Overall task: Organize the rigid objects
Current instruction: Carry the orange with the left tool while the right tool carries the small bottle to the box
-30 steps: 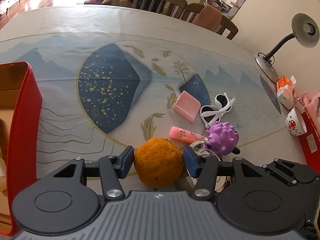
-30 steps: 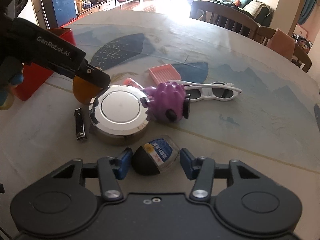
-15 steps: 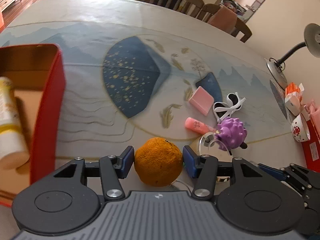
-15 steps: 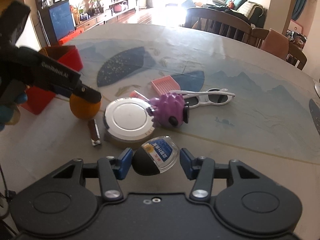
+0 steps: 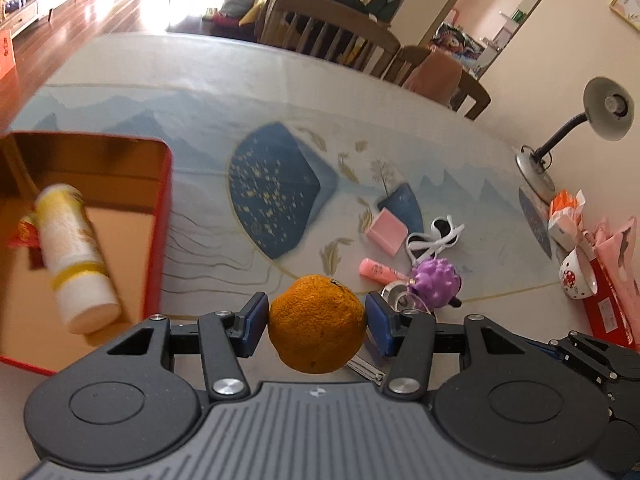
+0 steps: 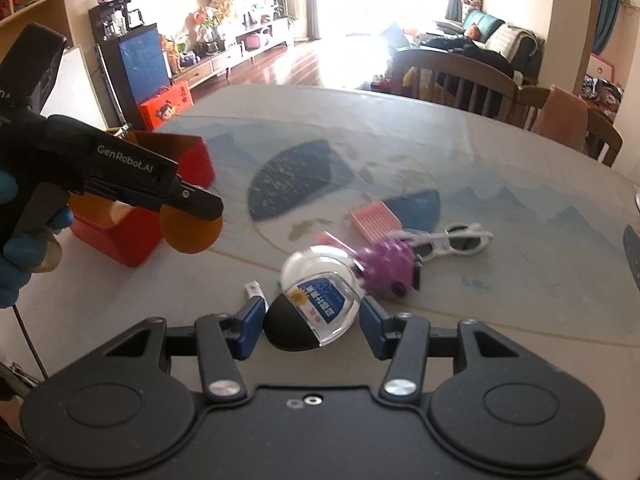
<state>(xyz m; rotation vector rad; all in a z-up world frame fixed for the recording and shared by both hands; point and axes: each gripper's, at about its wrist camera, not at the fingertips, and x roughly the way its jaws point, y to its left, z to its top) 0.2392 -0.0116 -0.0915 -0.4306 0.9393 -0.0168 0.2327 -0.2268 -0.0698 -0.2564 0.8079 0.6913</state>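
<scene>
My left gripper (image 5: 316, 326) is shut on an orange (image 5: 317, 323) and holds it above the table, just right of the red tin box (image 5: 160, 216). The box holds a white and yellow bottle (image 5: 74, 256). In the right wrist view the orange (image 6: 192, 230) hangs beside the red box (image 6: 132, 236). My right gripper (image 6: 312, 326) is shut on a small clear bottle with a black cap and blue label (image 6: 316, 308), lifted above the table.
On the table lie a round silver tin (image 5: 394, 294), a purple spiky toy (image 6: 388, 270), a pink tube (image 5: 378, 270), a pink comb (image 6: 376, 218), white sunglasses (image 6: 456, 240) and a nail clipper (image 6: 254, 290). A desk lamp (image 5: 560, 136) and a mushroom cup (image 5: 576, 280) stand at right.
My left gripper has lifted the orange and carried it left toward the red box, whose inside now shows. My right gripper has lifted the small bottle off the table.
</scene>
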